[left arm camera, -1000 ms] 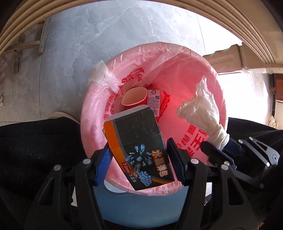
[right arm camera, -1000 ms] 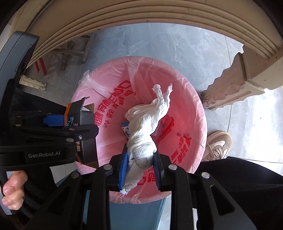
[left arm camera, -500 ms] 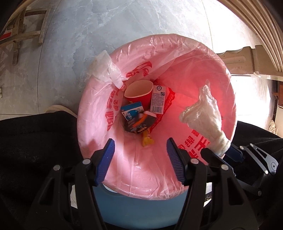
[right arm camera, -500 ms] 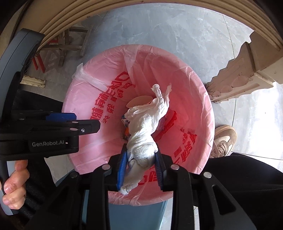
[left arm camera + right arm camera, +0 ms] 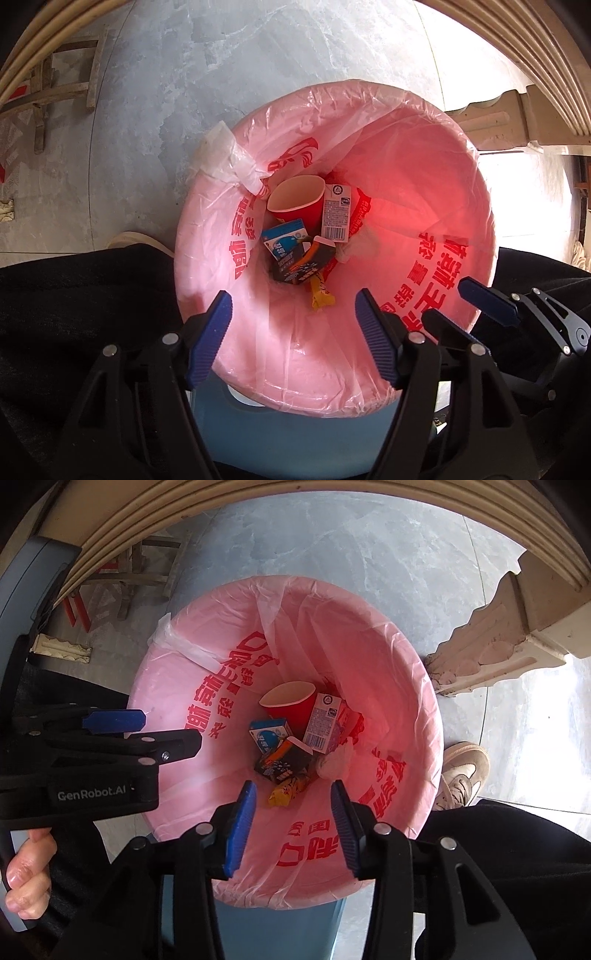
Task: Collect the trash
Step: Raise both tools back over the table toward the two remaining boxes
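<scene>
Marble floor (image 5: 388, 561) around pink-lined bin (image 5: 406, 686)

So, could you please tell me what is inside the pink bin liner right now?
Inside the pink bin liner lie a red paper cup, two small cartons, a dark box, a yellow wrapper and a white tissue wad. Anything beneath them is covered.

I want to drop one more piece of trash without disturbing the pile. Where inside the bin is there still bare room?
Bare liner runs along the near slope, between the yellow wrapper and the open right gripper, and along the left wall. The bottom is crowded: red paper cup, milk carton, blue carton, dark box, white tissue.
</scene>
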